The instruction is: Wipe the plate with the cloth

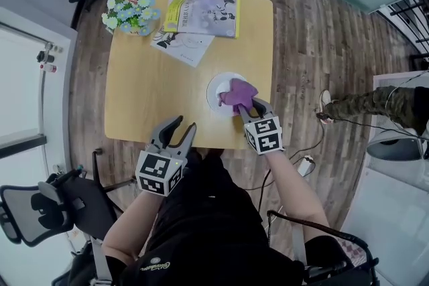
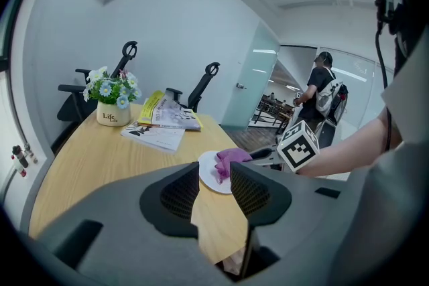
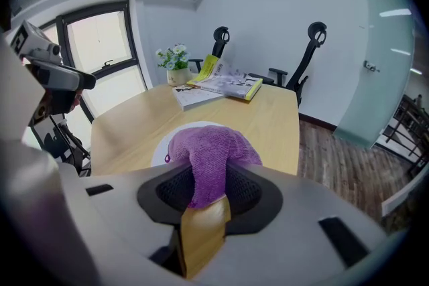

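White round plate (image 1: 214, 89) lies on the light wooden table (image 1: 154, 77) close to its near edge, toward the near right corner, within easy reach of the person. A crumpled purple terry cloth (image 1: 238, 93) is bunched on the plate's right half, leaving the left half bare. The right gripper (image 1: 243, 106) reaches in over the near edge, its jaws closed on a fold of the cloth. In the right gripper view, the fabric runs down between the jaws and spreads out over the plate beyond them. That grip looks suited to dragging the cloth across the surface, so wiping seems to be under way or about to begin. The left gripper (image 1: 182, 128) hovers above the near edge, left of the plate and apart from it, with its jaws spread and nothing between them. It may be waiting to steady the plate. A small pot of flowers (image 1: 129, 13) and some booklets (image 1: 201, 13) sit along the far edge, well clear.
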`<state>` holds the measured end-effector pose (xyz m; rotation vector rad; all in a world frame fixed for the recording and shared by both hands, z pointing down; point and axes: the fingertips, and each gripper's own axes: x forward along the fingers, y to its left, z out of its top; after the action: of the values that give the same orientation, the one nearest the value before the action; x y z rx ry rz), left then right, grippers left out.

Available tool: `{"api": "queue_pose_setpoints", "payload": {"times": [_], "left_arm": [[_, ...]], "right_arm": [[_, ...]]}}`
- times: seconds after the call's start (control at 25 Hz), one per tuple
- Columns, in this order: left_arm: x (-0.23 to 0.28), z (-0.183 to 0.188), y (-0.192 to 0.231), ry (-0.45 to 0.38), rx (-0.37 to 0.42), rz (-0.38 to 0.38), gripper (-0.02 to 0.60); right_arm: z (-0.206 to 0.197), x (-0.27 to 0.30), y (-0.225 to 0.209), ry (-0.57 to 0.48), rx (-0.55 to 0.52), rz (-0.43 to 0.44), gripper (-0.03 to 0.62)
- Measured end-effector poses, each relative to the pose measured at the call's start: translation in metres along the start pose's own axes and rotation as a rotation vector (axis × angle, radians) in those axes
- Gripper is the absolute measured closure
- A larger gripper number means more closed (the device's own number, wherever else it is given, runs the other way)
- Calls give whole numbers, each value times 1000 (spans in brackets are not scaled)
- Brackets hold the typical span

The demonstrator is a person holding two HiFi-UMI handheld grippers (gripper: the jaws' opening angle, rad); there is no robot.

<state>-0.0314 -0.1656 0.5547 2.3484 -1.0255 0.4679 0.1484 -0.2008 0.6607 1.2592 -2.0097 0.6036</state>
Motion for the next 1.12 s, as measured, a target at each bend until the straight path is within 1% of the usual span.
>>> {"api": "queue_pose_setpoints", "payload": {"times": [0.2, 0.32, 0.64, 0.92, 1.12], "left_arm": [[-5, 0, 3, -2, 0, 13, 434], [-6, 0, 6, -2, 0, 20, 434], [-1, 1, 3, 0, 4, 6, 434], [7, 2, -3, 8, 13, -14, 434], [9, 3, -8, 5, 17, -22, 434]], "right_arm": [[16, 10, -25, 2, -16, -46, 482], [18, 10, -27, 4, -22, -51, 482], [-10, -4, -6, 21, 0, -10, 482], [-33, -27, 22, 26, 9, 49, 482], [-43, -30, 27, 33, 17, 53, 482]]}}
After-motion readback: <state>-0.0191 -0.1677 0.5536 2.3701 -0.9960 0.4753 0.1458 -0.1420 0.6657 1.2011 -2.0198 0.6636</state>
